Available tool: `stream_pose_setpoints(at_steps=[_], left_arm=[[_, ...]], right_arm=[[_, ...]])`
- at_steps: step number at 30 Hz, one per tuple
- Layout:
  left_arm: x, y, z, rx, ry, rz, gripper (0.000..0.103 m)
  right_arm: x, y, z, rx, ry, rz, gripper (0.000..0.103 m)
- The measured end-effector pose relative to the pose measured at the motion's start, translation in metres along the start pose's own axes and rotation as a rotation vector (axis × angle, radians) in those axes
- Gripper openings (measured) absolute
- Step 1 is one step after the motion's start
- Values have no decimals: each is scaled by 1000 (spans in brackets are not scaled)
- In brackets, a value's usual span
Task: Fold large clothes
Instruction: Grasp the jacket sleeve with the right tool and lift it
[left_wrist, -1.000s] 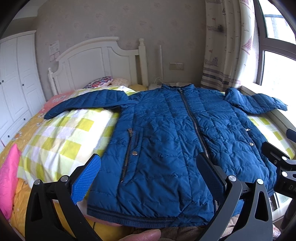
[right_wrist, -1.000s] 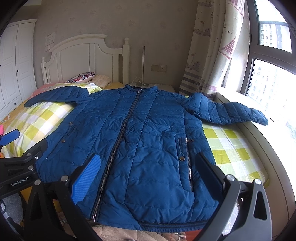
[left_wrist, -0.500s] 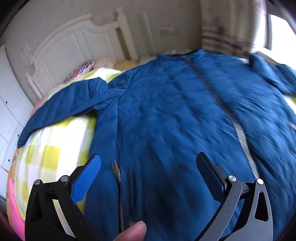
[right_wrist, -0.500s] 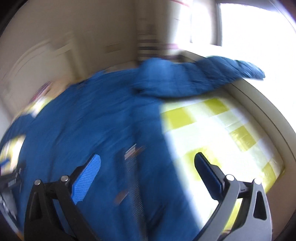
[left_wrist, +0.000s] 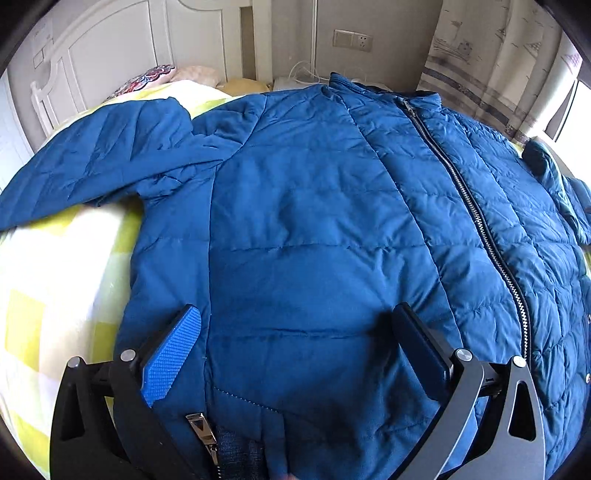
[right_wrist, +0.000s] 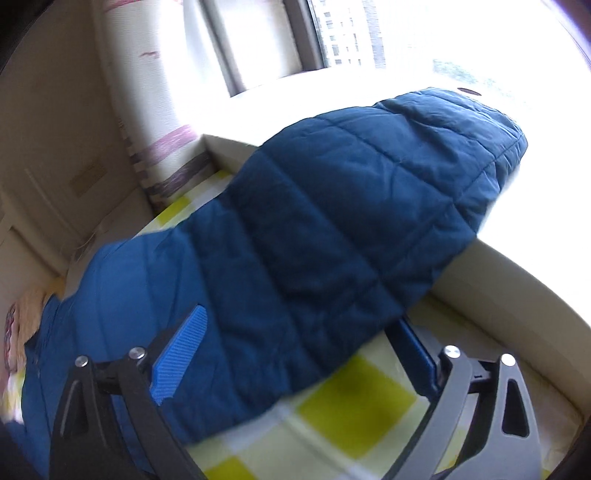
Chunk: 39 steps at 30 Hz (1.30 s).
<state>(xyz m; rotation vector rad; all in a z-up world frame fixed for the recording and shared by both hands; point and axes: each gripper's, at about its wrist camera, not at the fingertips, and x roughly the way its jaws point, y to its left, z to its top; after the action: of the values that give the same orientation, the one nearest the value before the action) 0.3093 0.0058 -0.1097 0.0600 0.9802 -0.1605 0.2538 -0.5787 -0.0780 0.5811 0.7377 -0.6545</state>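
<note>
One blue jacket (left_wrist: 314, 221), two sleeves, one checked quilt (left_wrist: 55, 295), one patterned pillow (left_wrist: 142, 75).

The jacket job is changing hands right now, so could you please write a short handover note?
Left gripper: open, over the jacket chest beside the zipper, holding nothing.
Right gripper: jaws closing around the window-side sleeve, pads not yet pressing.
Jacket: zipped, flat, front up on the checked bedspread; other sleeve spread out.
Done: no fold yet.
Left: fold both sleeves in, then the body.
</note>
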Motion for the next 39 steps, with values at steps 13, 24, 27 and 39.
stream_pose_setpoints(at_steps=[13,24,27,39], left_arm=[[-1,3,-1,4,-5,-18,99],[-3,7,-2,-12,-13,-34,99],[-3,8,-2,-15,-16,-39,99],[-5,5,-3,-10,-24,-24,99]], right_arm=[[-101,123,-24,-300,-234,476,7],[-71,310,-223,-921,232,553,34],[-90,309,-234,-972,225,582,70],[-93,132,-99,-304,180,689,72]])
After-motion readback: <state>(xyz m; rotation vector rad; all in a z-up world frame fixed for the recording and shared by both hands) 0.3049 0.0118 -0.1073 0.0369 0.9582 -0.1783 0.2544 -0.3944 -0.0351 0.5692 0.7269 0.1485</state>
